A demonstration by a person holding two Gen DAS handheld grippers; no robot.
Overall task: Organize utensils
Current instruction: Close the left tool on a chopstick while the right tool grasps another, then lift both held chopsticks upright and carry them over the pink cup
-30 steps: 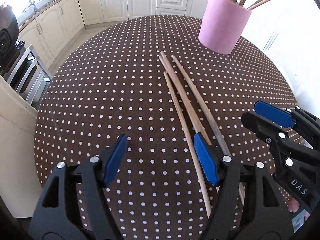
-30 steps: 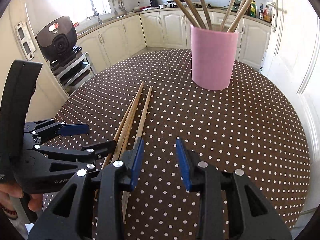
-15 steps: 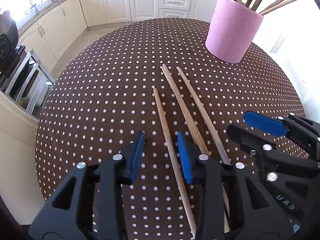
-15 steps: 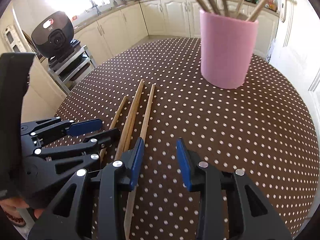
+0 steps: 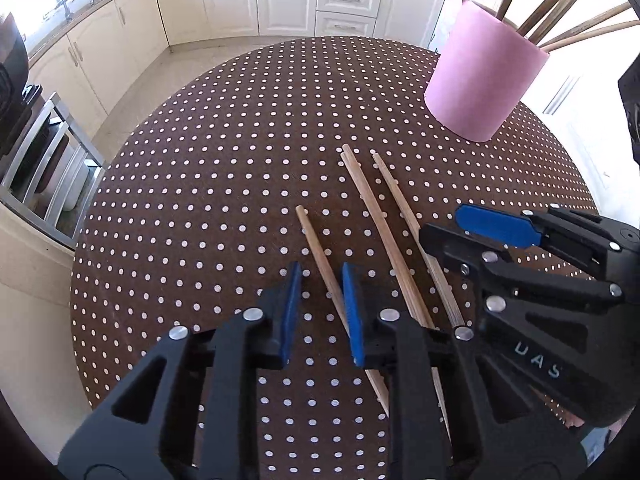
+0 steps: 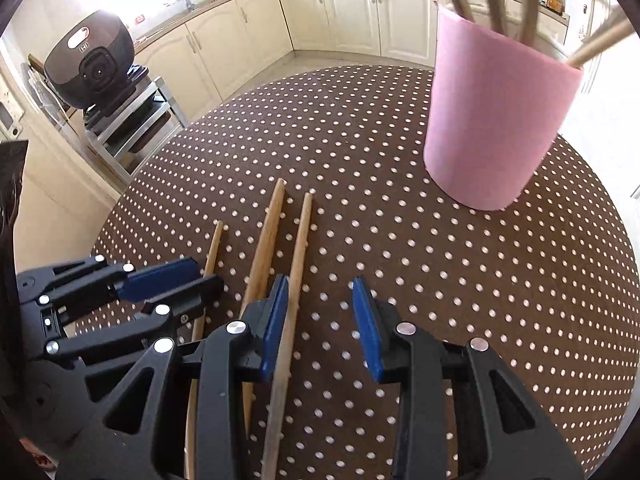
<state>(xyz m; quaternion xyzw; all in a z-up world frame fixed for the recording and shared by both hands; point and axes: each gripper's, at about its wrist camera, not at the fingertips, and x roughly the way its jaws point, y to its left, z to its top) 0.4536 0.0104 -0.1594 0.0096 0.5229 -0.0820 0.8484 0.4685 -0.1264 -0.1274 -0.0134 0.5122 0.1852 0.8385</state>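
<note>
Landmark: pink cup (image 5: pixel 484 80) at the far right of the dotted table (image 5: pixel 200 184), wooden sticks (image 5: pixel 568 20) standing in it. Four loose sticks are laid near-side of the cup. The leftmost stick (image 5: pixel 320 252) is straddled by the left gripper (image 5: pixel 318 312) — jaws closing, pads not yet pressed on it. The right gripper (image 6: pixel 320 324) is held spread partway, nothing pinched — the rightmost stick (image 6: pixel 298 256) is seen just inside its left pad.
</note>
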